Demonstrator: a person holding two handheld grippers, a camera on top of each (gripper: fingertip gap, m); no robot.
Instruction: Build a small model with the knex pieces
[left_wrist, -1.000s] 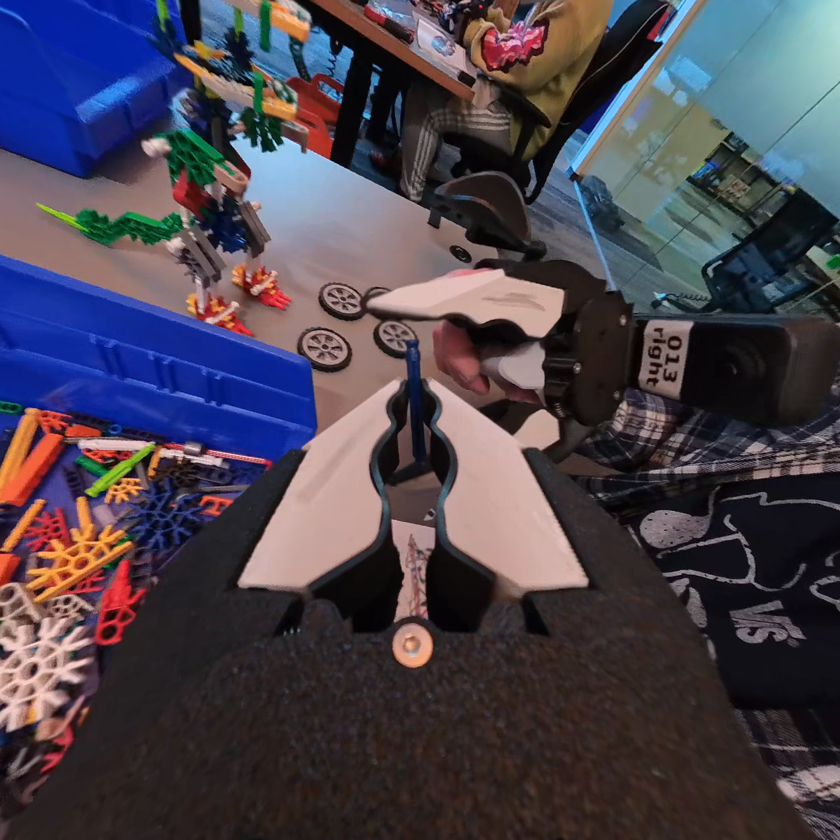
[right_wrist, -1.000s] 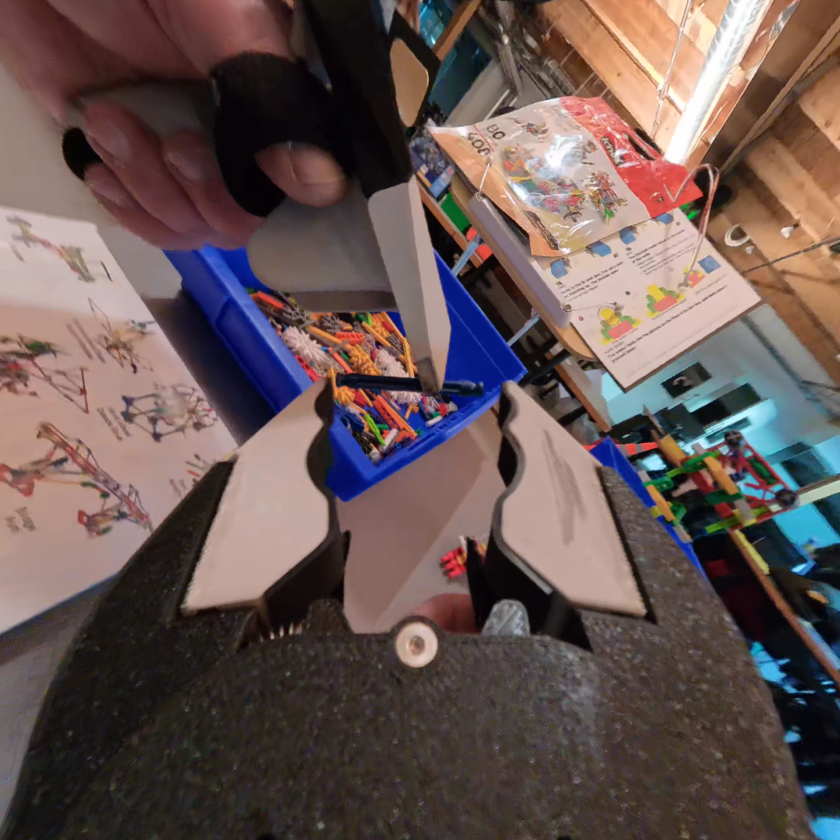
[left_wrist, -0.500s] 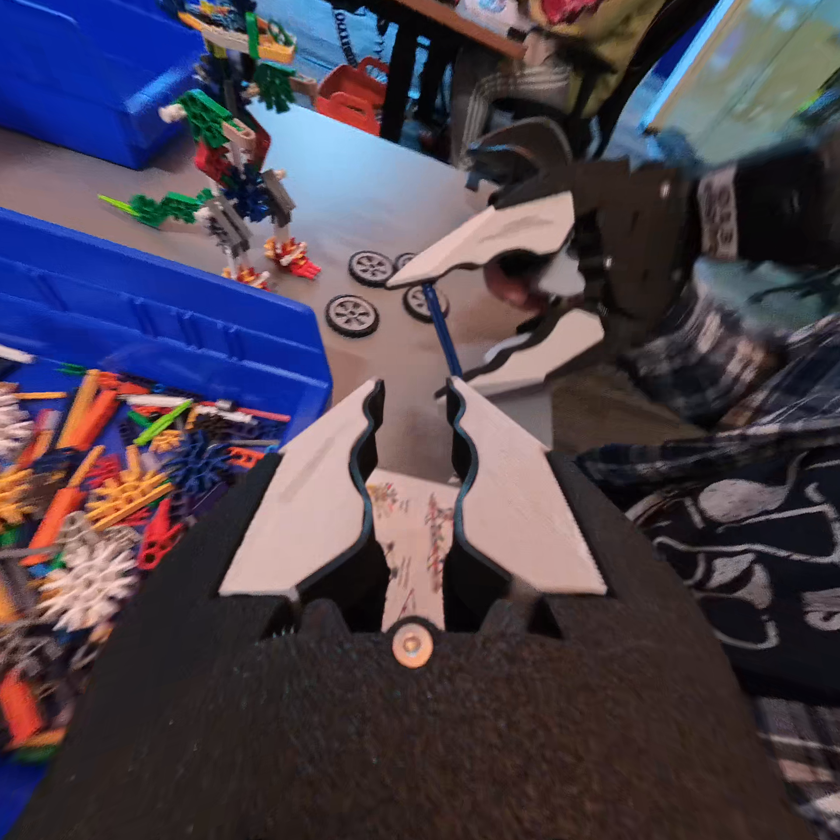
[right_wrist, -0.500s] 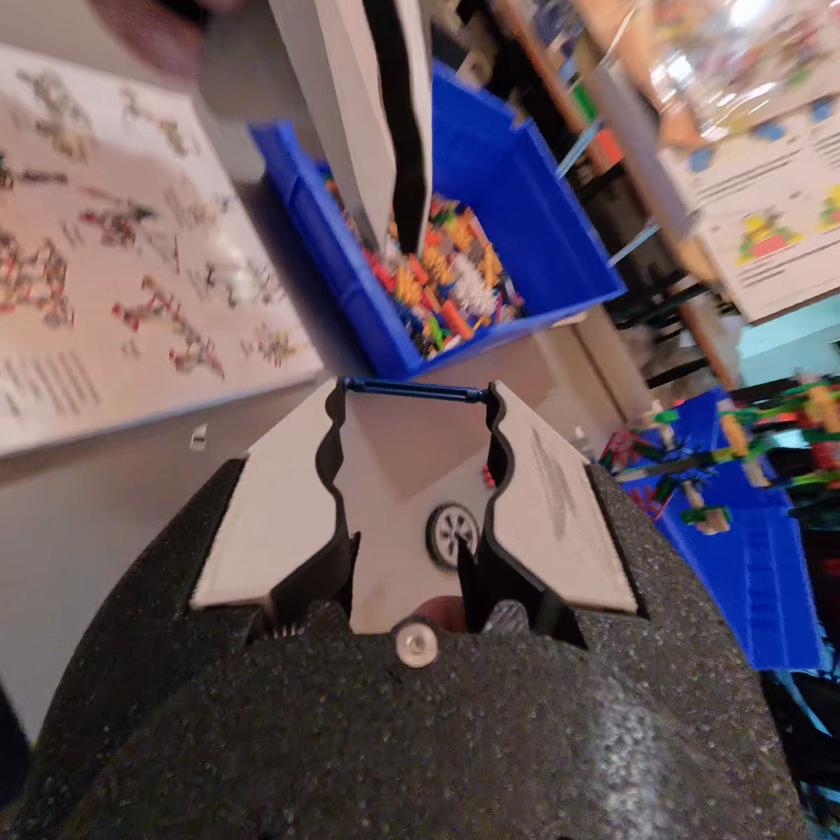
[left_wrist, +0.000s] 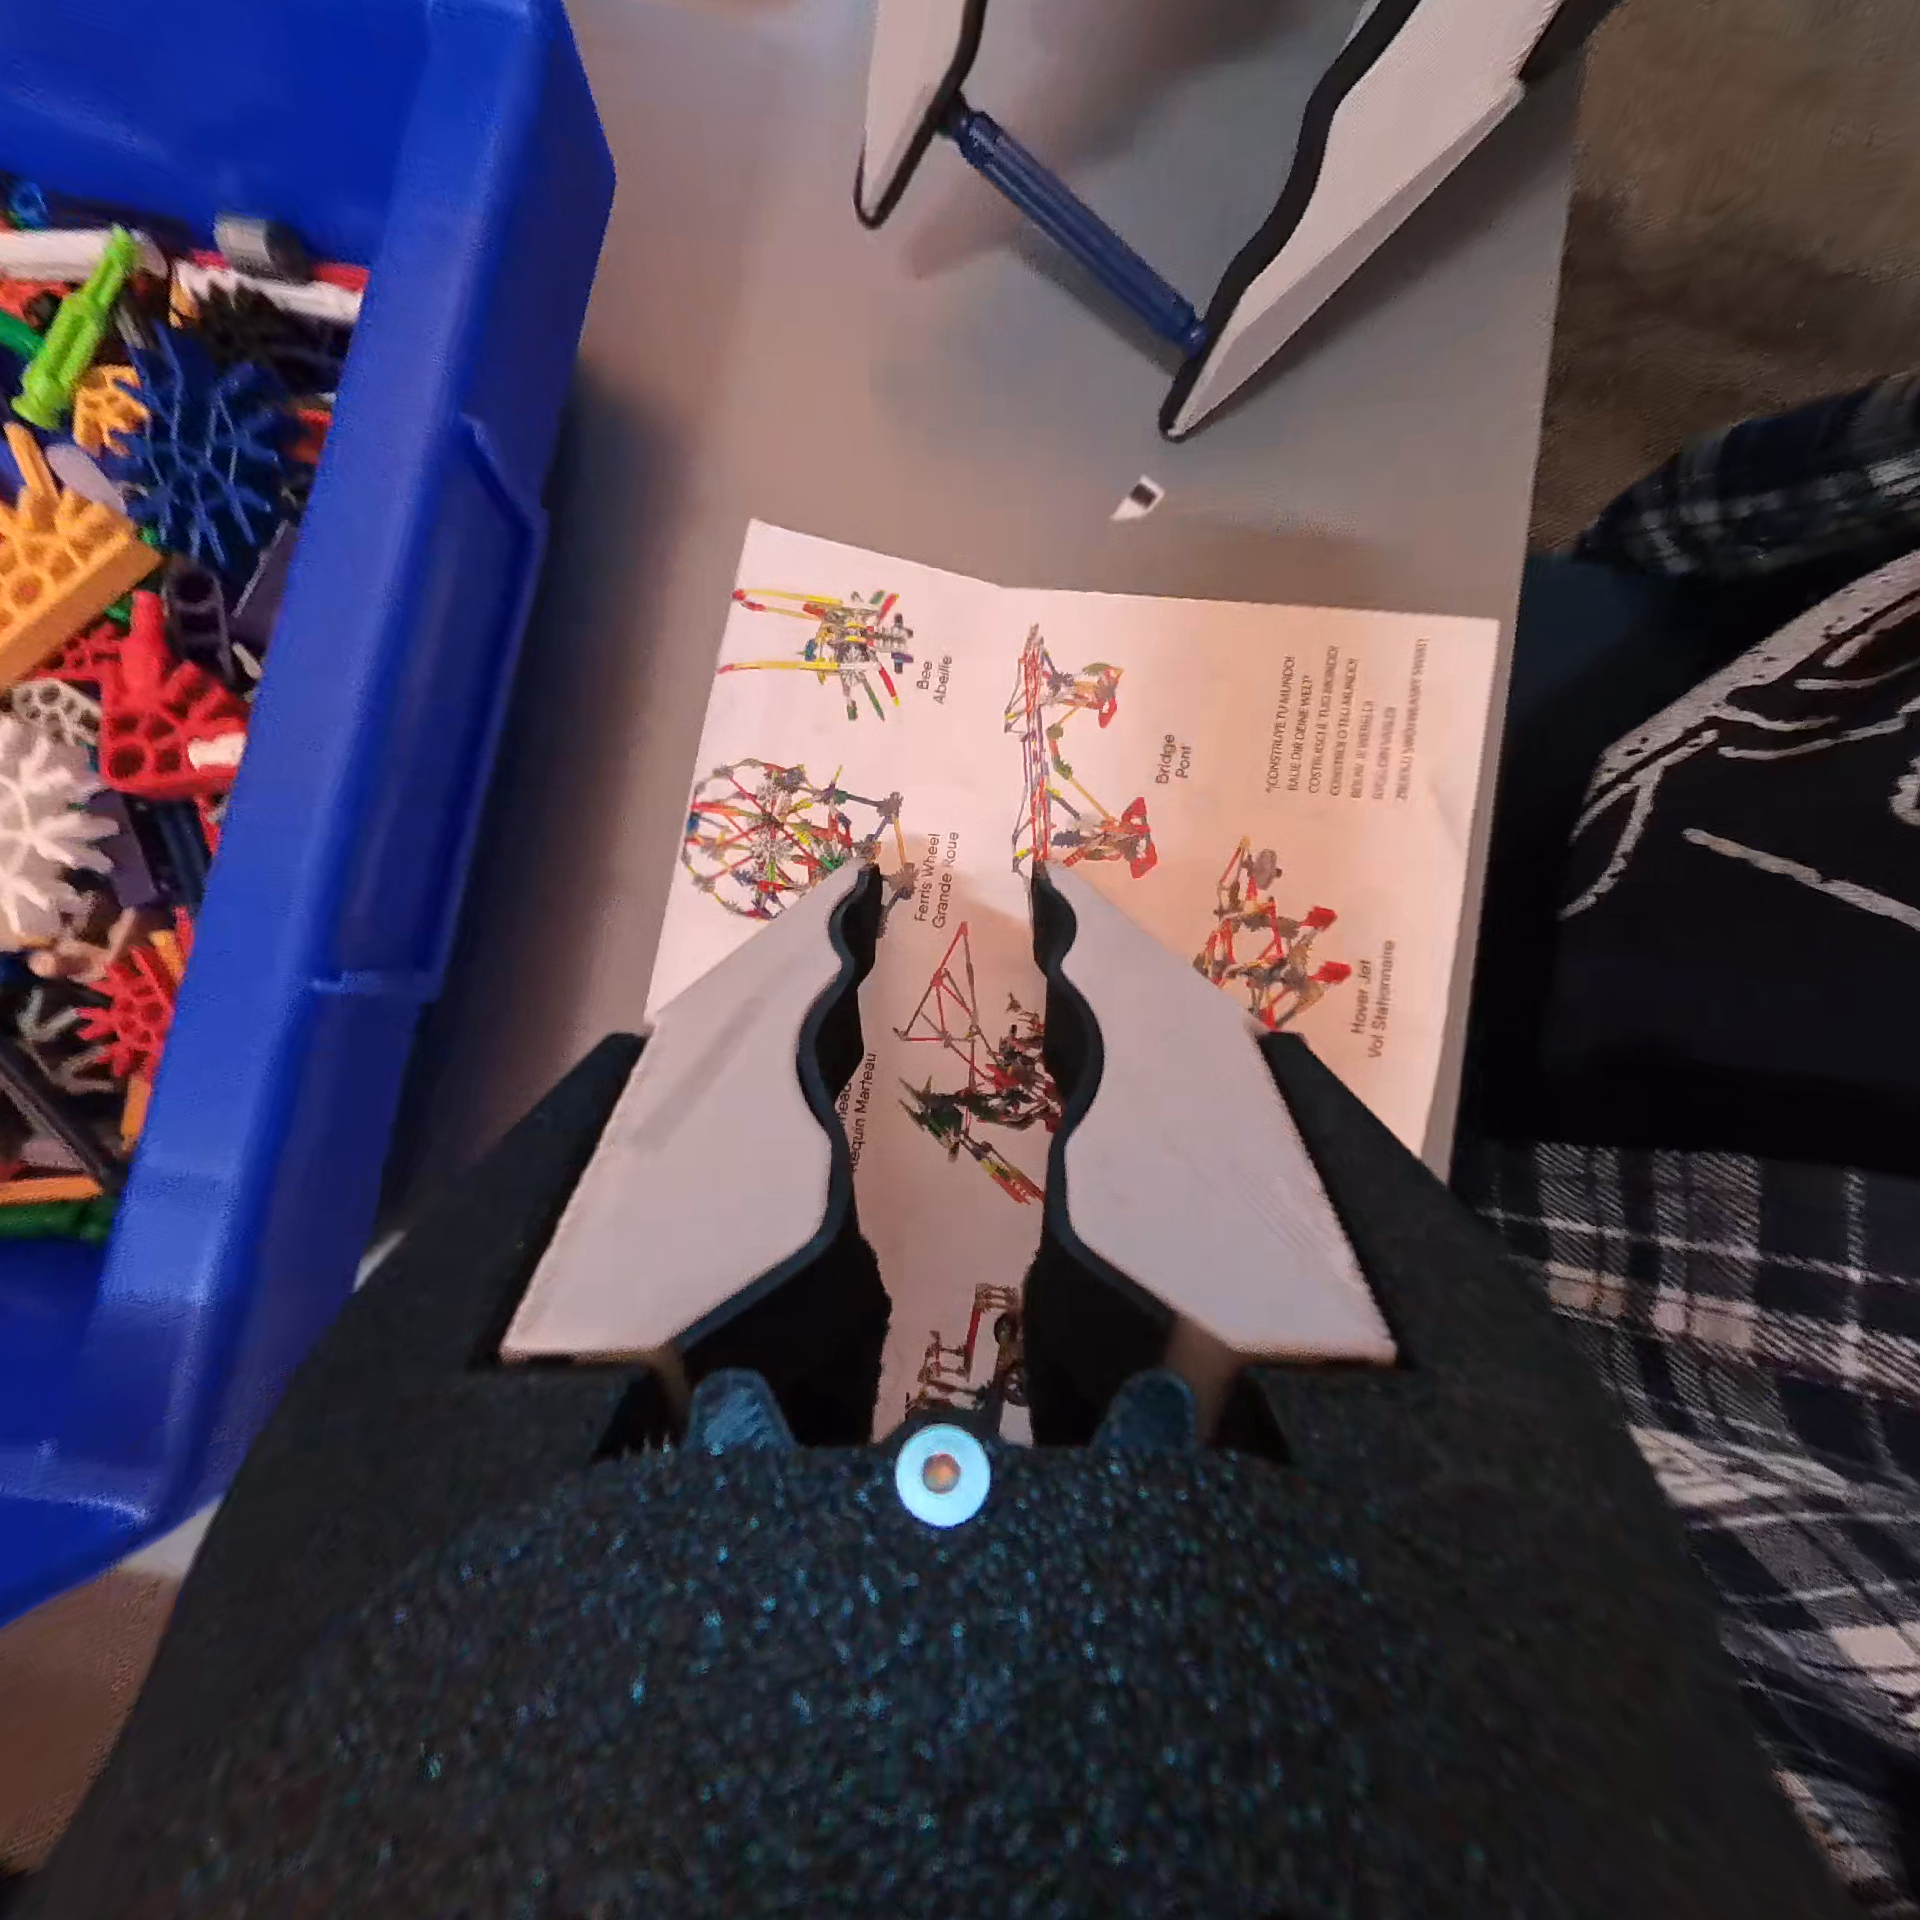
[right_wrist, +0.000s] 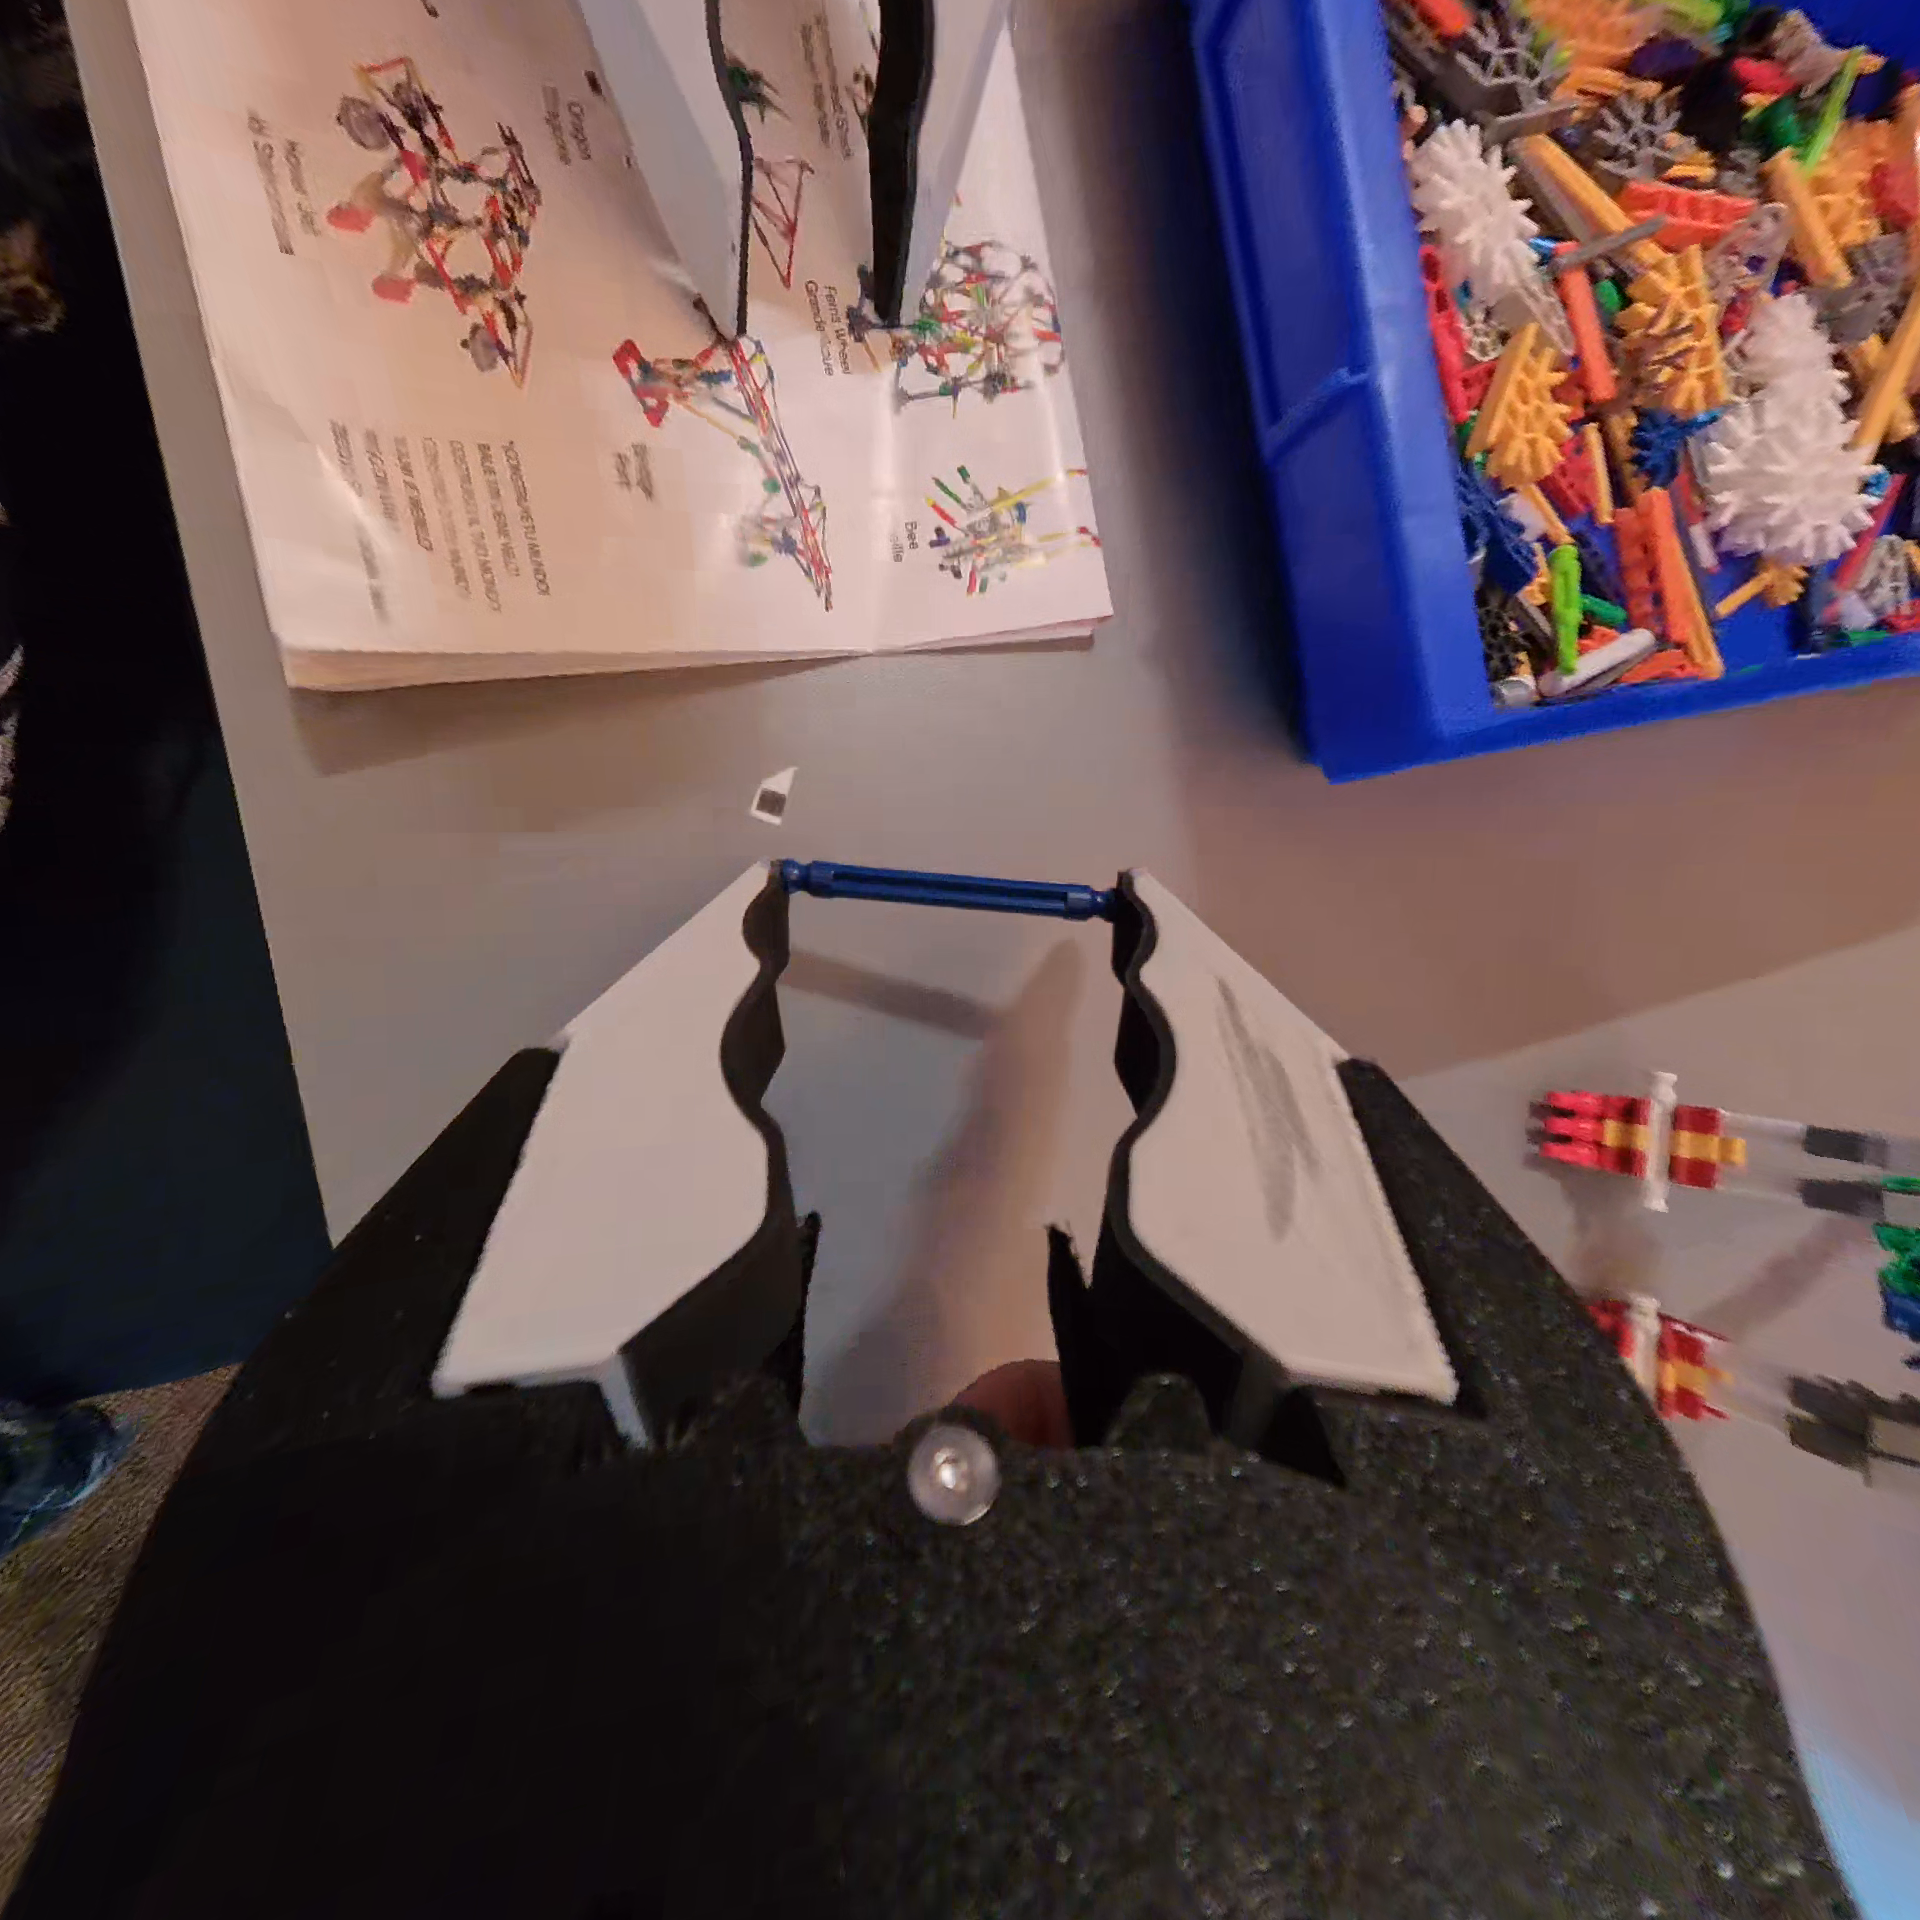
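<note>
grey tabletop (right_wrist: 582, 852) filled the middle of both views, with dark floor off its edge at the left of the right wrist frame.

my right gripper (right_wrist: 948, 891) was clenched endwise on a blue rod (right_wrist: 948, 894), which spanned straight across between my two fingertips at the centre of the frame, one rod end against each tip, held above the bare table. in the left wrist view the same rod (left_wrist: 1075, 234) showed at the top, slanting between the right gripper's white fingers (left_wrist: 1340, 208).

my left gripper (left_wrist: 954, 883) was released, its jaws parted with nothing between them, hovering over an instruction booklet (left_wrist: 1340, 727) that lay flat on the table in the middle of the frame. whether the tips touched the paper i could not tell. in the right wrist view that gripper's fingers (right_wrist: 675, 145) came down from the top of the frame over the same booklet (right_wrist: 623, 561).

just past the booklet's edge a small white scrap (right_wrist: 774, 798) lay on the table, between booklet and rod. a blue bin (left_wrist: 343, 644) heaped with coloured construction pieces (right_wrist: 1662, 343) sat at the left of the left wrist frame, just beside the booklet. at the lower right of the right wrist frame lay a partly built model (right_wrist: 1683, 1143) with red and yellow connectors, blurred. plaid cloth (left_wrist: 1704, 1371) filled the lower right of the left wrist view.
</note>
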